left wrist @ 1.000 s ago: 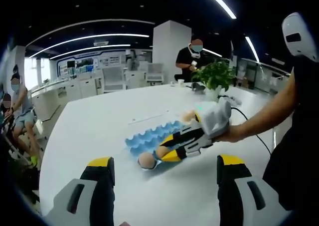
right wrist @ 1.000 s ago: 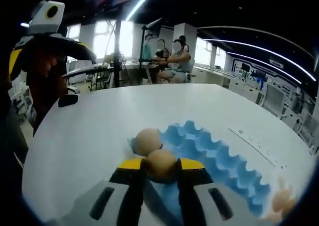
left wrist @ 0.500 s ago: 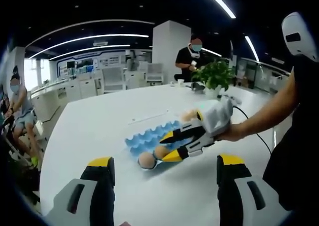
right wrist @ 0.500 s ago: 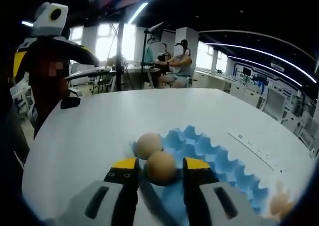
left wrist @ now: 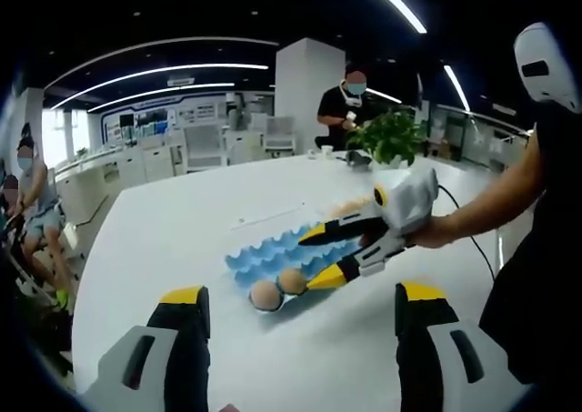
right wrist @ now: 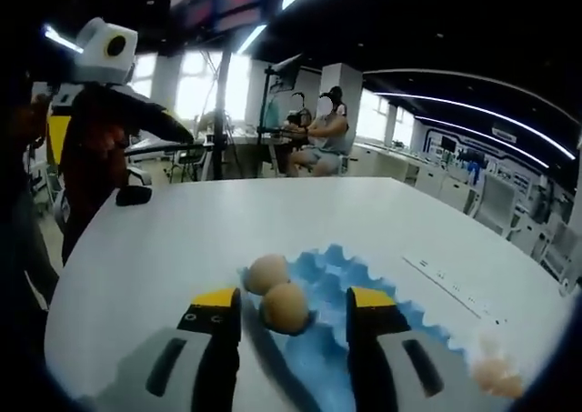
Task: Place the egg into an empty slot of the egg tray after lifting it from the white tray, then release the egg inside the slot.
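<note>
A blue egg tray (left wrist: 273, 252) lies on the white table (left wrist: 173, 230). Two brown eggs (left wrist: 265, 294) (left wrist: 292, 281) sit in its near-end slots. My right gripper (left wrist: 316, 262) hovers open just over them, held by a hand, touching neither egg. In the right gripper view, its yellow-tipped jaws (right wrist: 295, 301) stand apart on either side of one egg (right wrist: 285, 307), which rests in a slot of the tray (right wrist: 368, 271), and the second egg (right wrist: 267, 273) sits just beyond. My left gripper (left wrist: 302, 294) is open and holds nothing, well short of the tray.
More eggs (right wrist: 494, 372) lie at the lower right edge of the right gripper view. A potted plant (left wrist: 393, 139) and a cable stand at the table's far side. A person (left wrist: 350, 103) stands behind it. Other people sit at desks (right wrist: 318, 121).
My right gripper's jaws have spread apart and let go of the egg, which now sits in the tray slot. The gripper has pulled back slightly. My left gripper has not moved.
</note>
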Tool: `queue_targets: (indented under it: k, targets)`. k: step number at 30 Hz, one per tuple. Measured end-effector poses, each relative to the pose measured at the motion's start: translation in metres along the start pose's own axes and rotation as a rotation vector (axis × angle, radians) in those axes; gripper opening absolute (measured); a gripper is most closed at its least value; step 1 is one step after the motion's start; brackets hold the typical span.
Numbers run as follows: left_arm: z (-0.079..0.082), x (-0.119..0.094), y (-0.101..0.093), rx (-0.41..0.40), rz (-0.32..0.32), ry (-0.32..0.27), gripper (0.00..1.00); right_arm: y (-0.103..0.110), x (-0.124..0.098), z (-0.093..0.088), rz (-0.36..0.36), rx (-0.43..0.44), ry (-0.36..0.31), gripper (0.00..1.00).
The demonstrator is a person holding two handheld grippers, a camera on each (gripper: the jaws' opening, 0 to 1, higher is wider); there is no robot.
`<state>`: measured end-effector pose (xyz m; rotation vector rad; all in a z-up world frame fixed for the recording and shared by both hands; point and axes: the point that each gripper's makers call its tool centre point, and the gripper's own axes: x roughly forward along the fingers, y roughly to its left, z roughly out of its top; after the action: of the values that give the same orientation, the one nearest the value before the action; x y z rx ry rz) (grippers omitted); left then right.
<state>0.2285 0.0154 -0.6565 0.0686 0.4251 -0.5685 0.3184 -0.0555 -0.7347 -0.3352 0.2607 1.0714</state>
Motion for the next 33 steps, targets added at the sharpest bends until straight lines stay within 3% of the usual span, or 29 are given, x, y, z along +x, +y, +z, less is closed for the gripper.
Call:
queue_targets:
  k: [20,33]
  targets:
    - [0.002,0.003,-0.003,0.006,-0.01,0.0,0.84,-0.023,-0.037,-0.019,-0.058,0.027,0.018,0.41]
    - [0.005,0.007,-0.006,0.013,-0.021,-0.004,0.84,-0.056,-0.08,-0.04,-0.153,0.049,0.038,0.41]
